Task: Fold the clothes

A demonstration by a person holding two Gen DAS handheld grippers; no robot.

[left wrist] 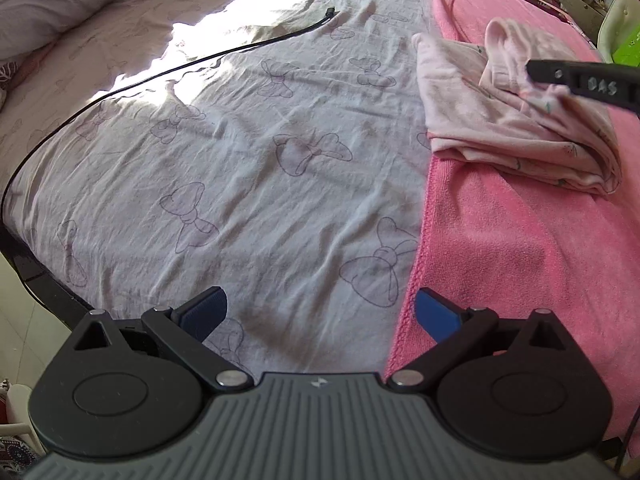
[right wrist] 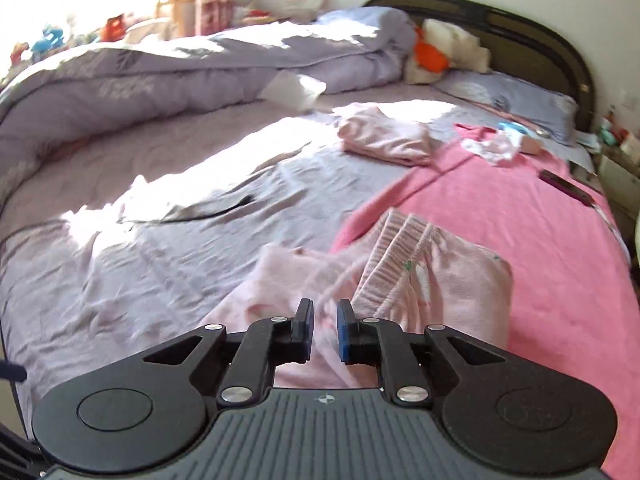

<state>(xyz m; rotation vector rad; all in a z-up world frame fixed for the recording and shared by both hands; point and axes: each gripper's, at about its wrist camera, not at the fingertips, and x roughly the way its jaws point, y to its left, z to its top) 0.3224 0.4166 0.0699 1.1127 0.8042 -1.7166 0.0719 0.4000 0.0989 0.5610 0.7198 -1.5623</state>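
A pale pink garment [left wrist: 500, 132] with a ribbed waistband [right wrist: 400, 248] lies partly folded on the pink towel [left wrist: 520, 260], its left part over the bow-print sheet [left wrist: 260, 168]. My right gripper [right wrist: 325, 314] is narrowed onto a raised fold of this garment; its black finger [left wrist: 580, 82] shows in the left wrist view with cloth pulled up to its tip. My left gripper [left wrist: 322, 314] hangs open over the sheet, just left of the towel's hem, holding nothing.
A black cable [left wrist: 160, 76] curves across the sheet. Another folded pink garment [right wrist: 384, 140] lies farther up the bed. A rolled lilac quilt [right wrist: 160, 80], a pillow [right wrist: 520, 100], a white cloth [right wrist: 492, 148] and a dark slim object [right wrist: 566, 188] are beyond. The bed's edge [left wrist: 24, 264] runs at left.
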